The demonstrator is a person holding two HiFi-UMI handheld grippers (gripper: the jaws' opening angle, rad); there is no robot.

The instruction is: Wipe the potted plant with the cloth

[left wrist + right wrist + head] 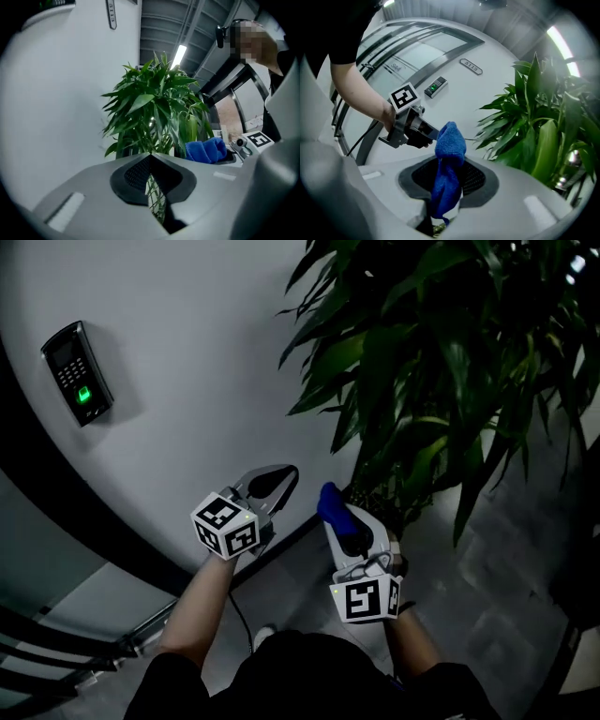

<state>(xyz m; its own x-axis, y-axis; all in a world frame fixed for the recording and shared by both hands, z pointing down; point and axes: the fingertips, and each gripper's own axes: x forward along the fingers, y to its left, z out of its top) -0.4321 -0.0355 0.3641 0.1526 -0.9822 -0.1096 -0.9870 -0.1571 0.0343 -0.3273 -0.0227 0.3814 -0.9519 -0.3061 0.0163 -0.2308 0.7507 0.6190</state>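
A keypad reader (78, 371) with a green light hangs on the curved white wall (187, 352) at the far left. To its right, the left gripper (274, 482) is held up near the wall, its jaws pressed together at the tips with nothing between them. Just right of it, the right gripper (337, 519) pinches the blue cloth (332, 504), which bunches up past the jaw tips and hangs down between the pads. The cloth is close to the lowest leaves; whether it touches them cannot be told. The potted plant (441, 362) fills the right side, its long dark green leaves drooping above the grey floor (487, 615)
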